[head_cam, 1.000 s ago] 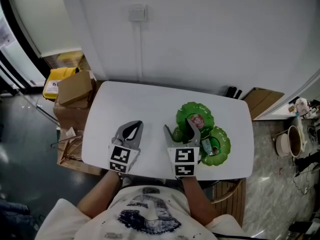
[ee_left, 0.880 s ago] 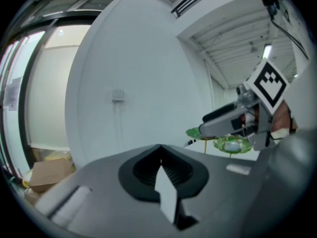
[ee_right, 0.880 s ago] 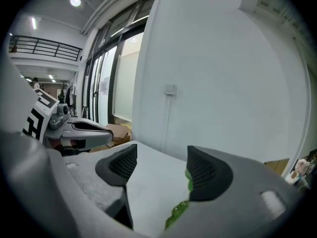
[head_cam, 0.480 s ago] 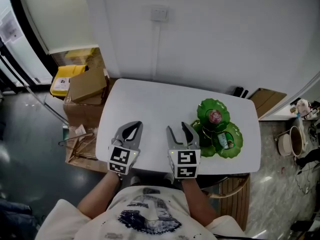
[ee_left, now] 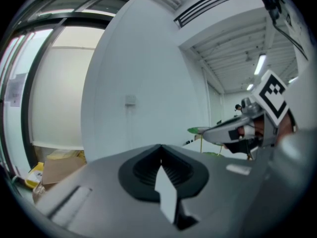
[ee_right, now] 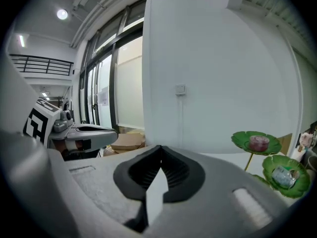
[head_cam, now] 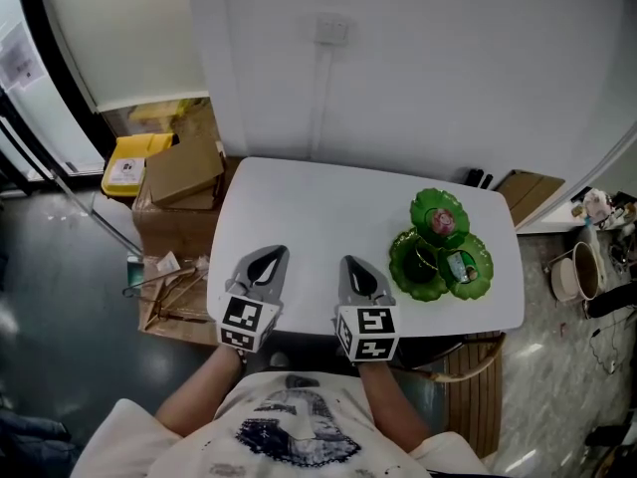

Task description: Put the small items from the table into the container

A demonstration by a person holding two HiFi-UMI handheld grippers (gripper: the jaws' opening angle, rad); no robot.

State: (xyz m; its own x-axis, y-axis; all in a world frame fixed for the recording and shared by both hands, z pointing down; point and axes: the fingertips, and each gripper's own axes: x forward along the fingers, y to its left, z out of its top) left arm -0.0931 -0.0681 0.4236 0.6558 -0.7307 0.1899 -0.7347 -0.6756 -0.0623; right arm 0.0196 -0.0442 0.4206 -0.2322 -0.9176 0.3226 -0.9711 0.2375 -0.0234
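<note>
The green leaf-shaped container point(head_cam: 416, 267) stands at the right of the white table point(head_cam: 299, 207). Its upper dish holds a pink item point(head_cam: 443, 217), and its right dish holds a small clear item point(head_cam: 465, 267). In the right gripper view the same pink item point(ee_right: 258, 143) and clear item point(ee_right: 284, 175) lie in their dishes. My right gripper point(head_cam: 349, 262) hovers by the table's near edge, left of the container, shut and empty. My left gripper point(head_cam: 271, 255) hangs beside it, also shut with nothing in it. No loose item shows on the table top.
Cardboard boxes point(head_cam: 181, 172) and a yellow box point(head_cam: 124, 169) sit on the floor left of the table. A wall socket point(head_cam: 332, 30) is above the table. A brown board point(head_cam: 528, 195) and a pot point(head_cam: 567, 279) stand at the right.
My right gripper has drawn back from over the green container to the near edge, and its jaws have closed empty. The left gripper stays shut beside it.
</note>
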